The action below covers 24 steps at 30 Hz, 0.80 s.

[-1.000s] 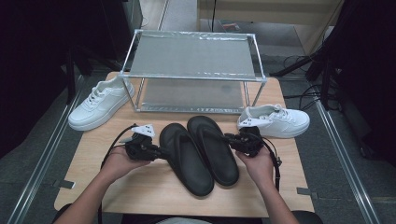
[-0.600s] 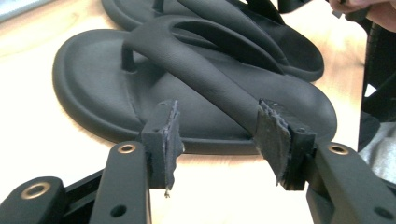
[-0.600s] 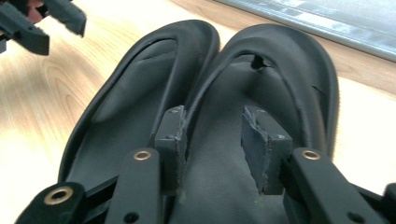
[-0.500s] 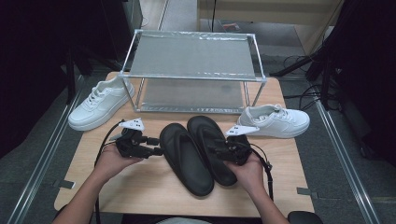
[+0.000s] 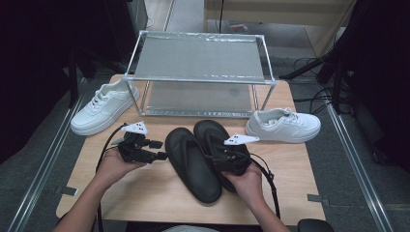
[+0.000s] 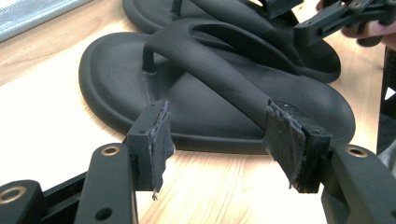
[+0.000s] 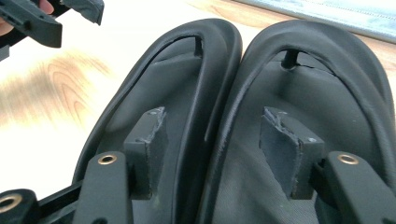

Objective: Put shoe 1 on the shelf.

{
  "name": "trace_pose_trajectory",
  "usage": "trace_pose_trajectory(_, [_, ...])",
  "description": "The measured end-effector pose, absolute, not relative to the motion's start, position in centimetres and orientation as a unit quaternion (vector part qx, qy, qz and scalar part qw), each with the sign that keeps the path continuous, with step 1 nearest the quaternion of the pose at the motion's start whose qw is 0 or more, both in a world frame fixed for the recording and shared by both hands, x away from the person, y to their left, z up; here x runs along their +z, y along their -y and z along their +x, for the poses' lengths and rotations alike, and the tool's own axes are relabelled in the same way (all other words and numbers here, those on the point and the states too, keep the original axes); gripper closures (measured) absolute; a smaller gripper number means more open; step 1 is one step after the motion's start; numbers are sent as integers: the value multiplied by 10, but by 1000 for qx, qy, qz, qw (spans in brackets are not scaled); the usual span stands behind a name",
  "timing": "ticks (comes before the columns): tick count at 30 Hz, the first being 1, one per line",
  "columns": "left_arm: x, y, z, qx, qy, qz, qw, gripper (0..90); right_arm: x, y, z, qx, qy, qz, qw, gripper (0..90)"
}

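Flip-flops, black, one pair, side by side and touching at centre of wooden table, toes toward metal rack. Left flip-flop; right flip-flop.

Left gripper: held just beside outer edge of left flip-flop, pointing at it; jaws wide apart, nothing between them. In left gripper view, pads level with sole rim, strap just beyond.

Right gripper: over heel end of right flip-flop; jaws apart, astride the seam where both flip-flops meet, one pad above each footbed.

White sneakers: one left of rack, one right.
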<state>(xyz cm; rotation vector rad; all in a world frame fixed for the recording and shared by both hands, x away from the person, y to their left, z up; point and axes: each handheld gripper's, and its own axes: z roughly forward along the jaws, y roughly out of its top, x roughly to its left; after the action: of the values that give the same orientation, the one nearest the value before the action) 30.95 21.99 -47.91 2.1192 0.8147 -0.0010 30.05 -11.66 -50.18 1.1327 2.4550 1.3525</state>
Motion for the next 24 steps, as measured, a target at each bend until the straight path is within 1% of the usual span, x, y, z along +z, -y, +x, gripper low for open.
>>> trace_pose_trajectory(8, [-479, -221, 310, 4, -328, 845, 423, 406, -513, 100, 307, 444, -810, 379, 66, 420])
trace_pose_trajectory(17, [-479, -224, 310, 5, -333, 843, 423, 405, -516, 85, 319, 431, -814, 381, 76, 430])
trace_pose_trajectory(20, [-479, -224, 311, 4, -333, 843, 423, 405, -521, 81, 318, 423, -819, 382, 73, 444])
trace_pose_trajectory(24, [-479, -225, 311, 5, -334, 841, 425, 405, -525, 76, 316, 417, -821, 380, 88, 456])
